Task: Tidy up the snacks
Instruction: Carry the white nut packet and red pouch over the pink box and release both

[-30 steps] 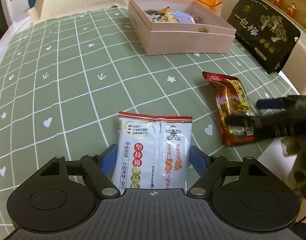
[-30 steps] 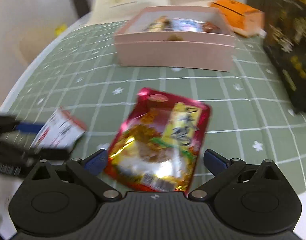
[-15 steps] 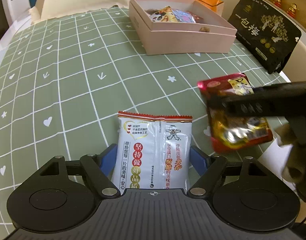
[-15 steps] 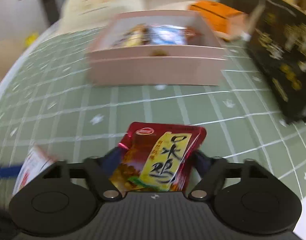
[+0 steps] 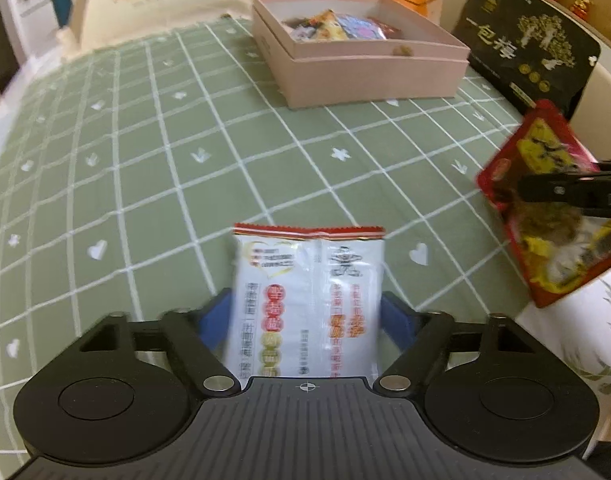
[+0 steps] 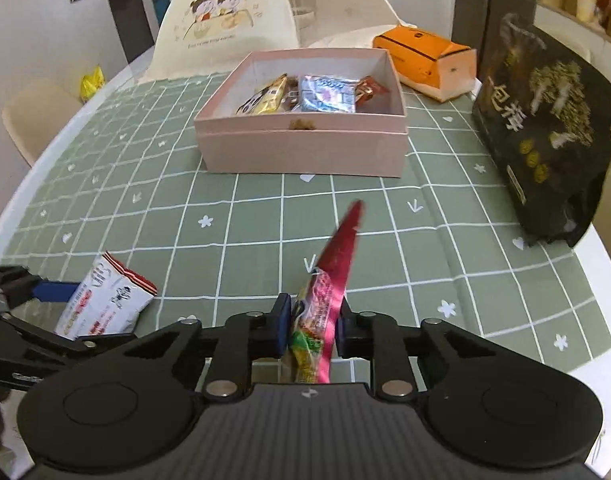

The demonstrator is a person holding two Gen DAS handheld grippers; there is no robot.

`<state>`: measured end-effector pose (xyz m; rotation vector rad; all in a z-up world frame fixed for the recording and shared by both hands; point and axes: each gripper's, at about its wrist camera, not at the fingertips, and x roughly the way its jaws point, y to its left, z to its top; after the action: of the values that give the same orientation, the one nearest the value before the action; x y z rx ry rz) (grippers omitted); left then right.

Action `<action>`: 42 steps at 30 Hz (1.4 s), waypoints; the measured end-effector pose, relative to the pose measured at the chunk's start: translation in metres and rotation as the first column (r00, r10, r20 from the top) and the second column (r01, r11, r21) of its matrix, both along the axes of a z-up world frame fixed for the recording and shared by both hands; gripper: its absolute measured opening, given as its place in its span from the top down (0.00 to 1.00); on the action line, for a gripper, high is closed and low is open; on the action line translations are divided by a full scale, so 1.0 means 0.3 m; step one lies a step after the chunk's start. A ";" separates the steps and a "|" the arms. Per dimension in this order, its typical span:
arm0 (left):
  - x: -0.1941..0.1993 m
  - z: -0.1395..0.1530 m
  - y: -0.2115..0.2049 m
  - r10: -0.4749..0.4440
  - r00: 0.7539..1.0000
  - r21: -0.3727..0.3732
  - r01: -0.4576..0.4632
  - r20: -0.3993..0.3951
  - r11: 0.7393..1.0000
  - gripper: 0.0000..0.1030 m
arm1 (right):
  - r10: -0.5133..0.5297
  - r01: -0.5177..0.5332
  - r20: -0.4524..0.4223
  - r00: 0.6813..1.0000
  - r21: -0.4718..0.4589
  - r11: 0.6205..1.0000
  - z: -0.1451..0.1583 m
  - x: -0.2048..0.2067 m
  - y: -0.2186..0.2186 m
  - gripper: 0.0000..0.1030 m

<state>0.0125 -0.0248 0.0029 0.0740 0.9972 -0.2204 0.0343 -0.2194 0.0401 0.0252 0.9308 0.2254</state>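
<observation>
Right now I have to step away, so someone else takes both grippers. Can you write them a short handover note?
Right gripper: shut on the red snack packet, lifted off the green tablecloth.
Left gripper: open, fingers either side of the white packet, which lies on the cloth.
Done: several snacks already sit in the pink box.
Left: put the red packet into the box, then grip the white one and add it.

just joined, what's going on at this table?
A person with two handheld grippers is sorting snacks into the pink box. The right gripper is shut on a red snack packet, lifted off the green tablecloth. The left gripper is open around a white packet lying on the cloth.
</observation>
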 end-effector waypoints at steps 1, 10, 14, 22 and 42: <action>-0.004 0.000 0.005 -0.004 1.000 -0.012 0.004 0.005 1.000 0.21 | -0.005 0.005 -0.002 1.000 0.012 1.000 0.005 -0.005 -0.011 0.80; -0.017 -0.004 -0.001 -0.020 1.000 -0.002 0.020 0.023 1.000 0.21 | -0.013 0.013 -0.001 1.000 -0.030 0.999 -0.025 -0.036 -0.039 0.71; -0.017 -0.006 0.002 -0.030 0.999 0.004 0.030 0.029 1.000 0.21 | -0.031 0.034 -0.047 0.998 0.063 0.997 -0.048 -0.019 -0.055 0.69; -0.018 0.049 0.049 -0.013 0.999 -0.151 0.018 0.035 0.988 0.21 | -0.004 0.026 -0.099 0.995 0.223 0.974 0.003 0.008 -0.049 0.80; 0.614 0.334 -0.048 0.129 0.936 -0.498 0.056 0.329 0.865 0.25 | -0.135 0.133 0.008 0.991 0.114 0.985 0.186 -0.083 -0.164 0.80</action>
<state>0.1966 -0.0392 0.1031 -0.3742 0.5554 -0.4110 0.0093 -0.2686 0.0959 0.1900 0.8962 0.1526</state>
